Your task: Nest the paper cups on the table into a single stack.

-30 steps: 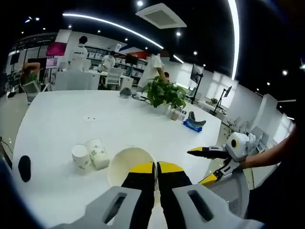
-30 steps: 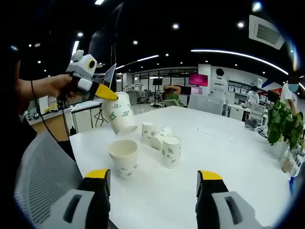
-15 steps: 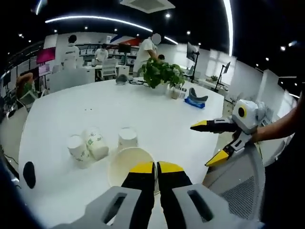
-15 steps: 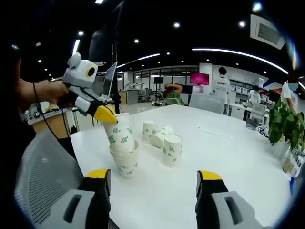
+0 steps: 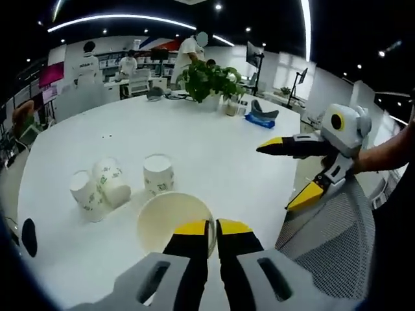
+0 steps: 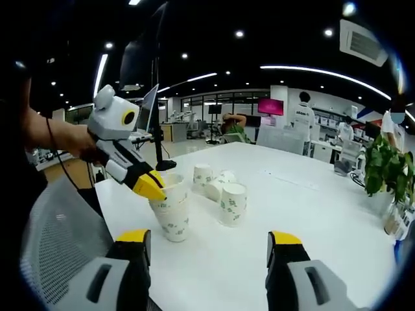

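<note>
Left gripper [image 6: 150,186], jaws clamped on a paper cup [image 5: 172,223], seats it in the base cup [image 6: 172,223] beside three loose cups [image 6: 220,188]; the right gripper [image 6: 207,249] waits open; release looks due next.

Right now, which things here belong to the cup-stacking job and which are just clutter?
Job: nested cups with the left gripper shut on the top one's rim; upside-down cup; two loose cups behind; open right gripper.

Clutter: potted plant; blue item; mesh chair.

Open-plan office, seemingly: desks [image 6: 324,150], monitors [image 5: 301,75] (strip ceiling lights [image 6: 324,74]).
</note>
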Tool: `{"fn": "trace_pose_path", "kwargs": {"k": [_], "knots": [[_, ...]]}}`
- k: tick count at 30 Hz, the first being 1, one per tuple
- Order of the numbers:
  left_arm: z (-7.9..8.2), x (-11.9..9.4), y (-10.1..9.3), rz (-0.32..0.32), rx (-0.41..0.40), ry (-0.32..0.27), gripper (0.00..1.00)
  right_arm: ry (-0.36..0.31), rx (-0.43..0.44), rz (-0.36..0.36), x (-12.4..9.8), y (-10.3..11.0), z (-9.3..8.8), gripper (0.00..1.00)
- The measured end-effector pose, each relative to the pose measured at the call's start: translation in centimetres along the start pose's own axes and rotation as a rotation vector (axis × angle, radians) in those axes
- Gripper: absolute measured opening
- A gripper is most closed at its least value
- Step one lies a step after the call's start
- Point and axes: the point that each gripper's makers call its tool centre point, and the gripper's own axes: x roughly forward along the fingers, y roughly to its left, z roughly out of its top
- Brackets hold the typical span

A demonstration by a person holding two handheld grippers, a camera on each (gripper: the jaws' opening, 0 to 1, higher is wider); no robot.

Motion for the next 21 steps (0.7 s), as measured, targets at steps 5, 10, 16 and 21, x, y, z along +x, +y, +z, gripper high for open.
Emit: {"fn": "trace_pose_path", "kwargs": {"k": [5,10,16,21], "knots": [[-0.7,1.0,-0.2,-0.012,-0.008,0.012,0.04,-0.002,0.002,0.002,0.0,0.0,0.0,0.73],[-1.3,1.7,-0.2,-0.017,-0.004,0.03,0.04,-0.004,0.001,0.001,0.0,0.0,0.1,0.73],[-1.5,2.3,-0.2,-0.029,-0.021,0.032,0.05,-0.003,0.0,0.001,0.0,0.0,0.0,0.72],[-1.5,2.3,-0.4,-0.028,-0.011,0.037,0.05,-0.003,-0.001,-0.002,0.0,-0.1,0.1,0.72]]}}
